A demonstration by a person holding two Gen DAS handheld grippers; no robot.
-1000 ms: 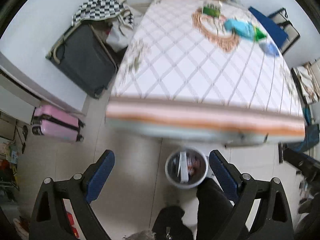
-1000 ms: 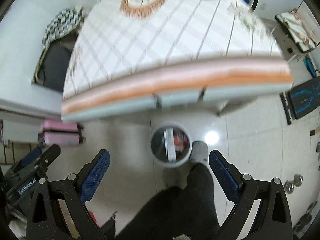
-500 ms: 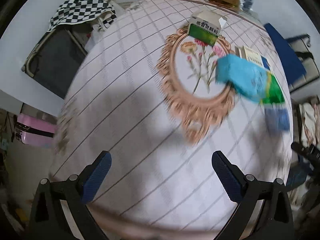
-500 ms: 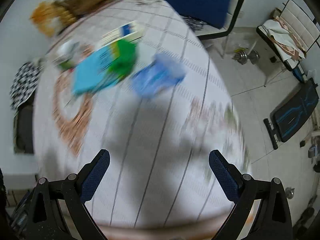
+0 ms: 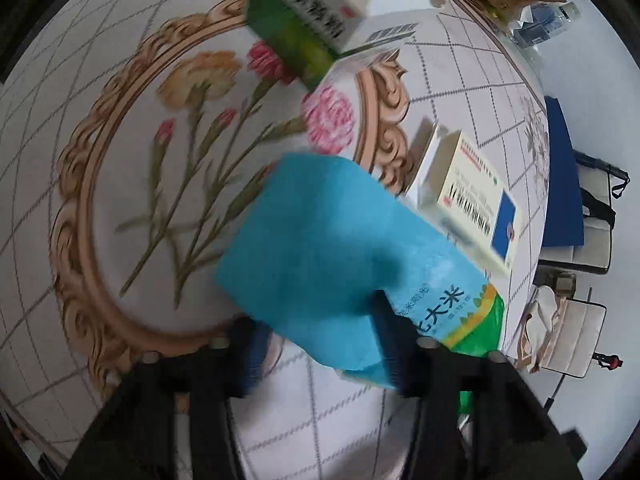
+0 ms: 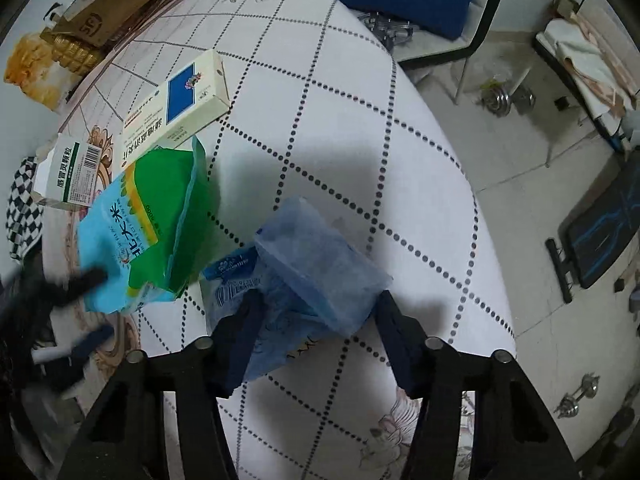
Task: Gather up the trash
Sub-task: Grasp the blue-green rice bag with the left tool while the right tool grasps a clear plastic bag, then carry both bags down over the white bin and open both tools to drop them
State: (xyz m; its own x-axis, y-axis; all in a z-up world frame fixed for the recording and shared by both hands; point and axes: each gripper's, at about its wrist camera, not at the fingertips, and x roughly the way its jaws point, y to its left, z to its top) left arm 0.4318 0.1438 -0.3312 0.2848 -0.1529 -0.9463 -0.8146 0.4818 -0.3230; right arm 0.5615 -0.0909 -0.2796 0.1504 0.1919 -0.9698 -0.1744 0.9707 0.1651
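Left gripper (image 5: pixel 320 344) jaws spread, straddling the turquoise rice bag (image 5: pixel 336 248) that lies flat on the floral tablecloth (image 5: pixel 120 128); not visibly pinching it, image blurred. Right gripper (image 6: pixel 316 316) likewise spread wide around the crumpled blue plastic wrapper (image 6: pixel 304 268), just beside the rice bag, near the table's right edge. Behind them: cream-and-blue medicine box (image 6: pixel 176 104) touching the bag's far end, green-and-white medicine box (image 5: pixel 300 28) farther back.

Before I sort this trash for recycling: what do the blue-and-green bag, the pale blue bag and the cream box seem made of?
Blue-and-green bag: probably glossy printed plastic film, with a creased, gaping mouth. Pale blue bag: thin translucent plastic, crumpled. Cream box: likely matte printed cardboard, with sharp folded edges.
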